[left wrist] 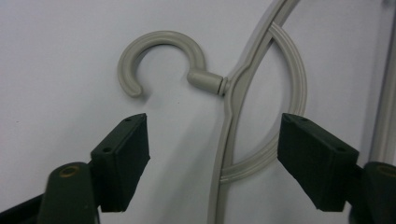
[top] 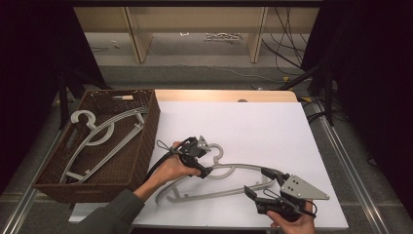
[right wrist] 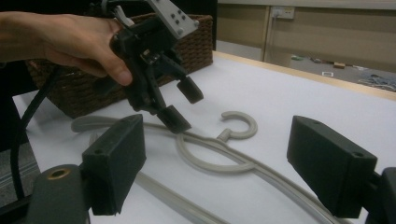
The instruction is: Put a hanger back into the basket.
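A grey plastic hanger (top: 234, 168) lies flat on the white table sheet (top: 253, 122), its hook (top: 217, 152) pointing to the far side. My left gripper (top: 204, 160) hangs open just over the hanger's neck. In the left gripper view the neck (left wrist: 229, 93) and hook (left wrist: 161, 51) lie between the wide-apart jaws of the left gripper (left wrist: 213, 125). My right gripper (top: 260, 183) is open at the hanger's right end. In the right gripper view the right gripper (right wrist: 215, 135) frames the hanger (right wrist: 219, 161), with the left gripper (right wrist: 180, 105) above it.
A brown wicker basket (top: 146, 141) stands at the table's left, holding several more grey hangers (top: 97, 136). The table's wooden back edge (top: 224, 95) runs behind the sheet. Cables lie on the floor beyond.
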`<action>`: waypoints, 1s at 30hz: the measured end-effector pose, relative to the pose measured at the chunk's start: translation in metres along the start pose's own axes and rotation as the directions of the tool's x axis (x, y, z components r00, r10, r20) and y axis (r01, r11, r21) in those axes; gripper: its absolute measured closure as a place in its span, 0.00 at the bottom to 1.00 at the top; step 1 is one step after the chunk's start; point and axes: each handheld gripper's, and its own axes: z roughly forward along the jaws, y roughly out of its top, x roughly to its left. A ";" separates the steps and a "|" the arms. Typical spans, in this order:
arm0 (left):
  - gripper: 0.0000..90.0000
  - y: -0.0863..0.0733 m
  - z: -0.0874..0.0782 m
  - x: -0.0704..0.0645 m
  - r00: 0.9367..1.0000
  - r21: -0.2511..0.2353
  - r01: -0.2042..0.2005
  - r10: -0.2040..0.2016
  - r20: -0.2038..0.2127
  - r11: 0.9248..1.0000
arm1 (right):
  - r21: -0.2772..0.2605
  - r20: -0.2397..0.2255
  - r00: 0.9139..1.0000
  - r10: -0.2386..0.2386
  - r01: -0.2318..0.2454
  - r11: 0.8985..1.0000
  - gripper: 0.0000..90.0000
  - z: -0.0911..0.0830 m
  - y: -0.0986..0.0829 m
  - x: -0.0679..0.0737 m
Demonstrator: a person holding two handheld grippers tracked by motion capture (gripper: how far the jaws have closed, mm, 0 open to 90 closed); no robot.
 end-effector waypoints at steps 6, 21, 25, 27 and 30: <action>0.41 0.013 0.013 0.001 0.999 0.101 -0.048 0.045 0.030 0.994 | 0.009 0.012 1.000 -0.008 0.008 1.000 0.23 0.000 0.001 0.000; 0.56 0.021 0.029 -0.001 0.995 0.199 -0.045 0.027 0.092 0.979 | 0.009 0.001 1.000 -0.002 0.002 1.000 0.23 0.000 0.000 0.000; 0.59 0.022 0.031 0.003 0.994 0.207 -0.056 0.035 0.106 0.977 | -0.007 -0.001 1.000 0.002 -0.002 1.000 0.23 0.001 0.000 -0.001; 0.61 0.022 0.031 0.003 0.994 0.212 -0.055 0.032 0.108 0.976 | -0.005 -0.002 1.000 0.000 0.000 1.000 0.23 0.001 0.000 -0.001; 0.62 0.024 0.031 0.004 0.993 0.225 -0.066 0.043 0.107 0.972 | 0.007 0.002 1.000 -0.002 0.002 1.000 0.23 0.000 0.000 -0.001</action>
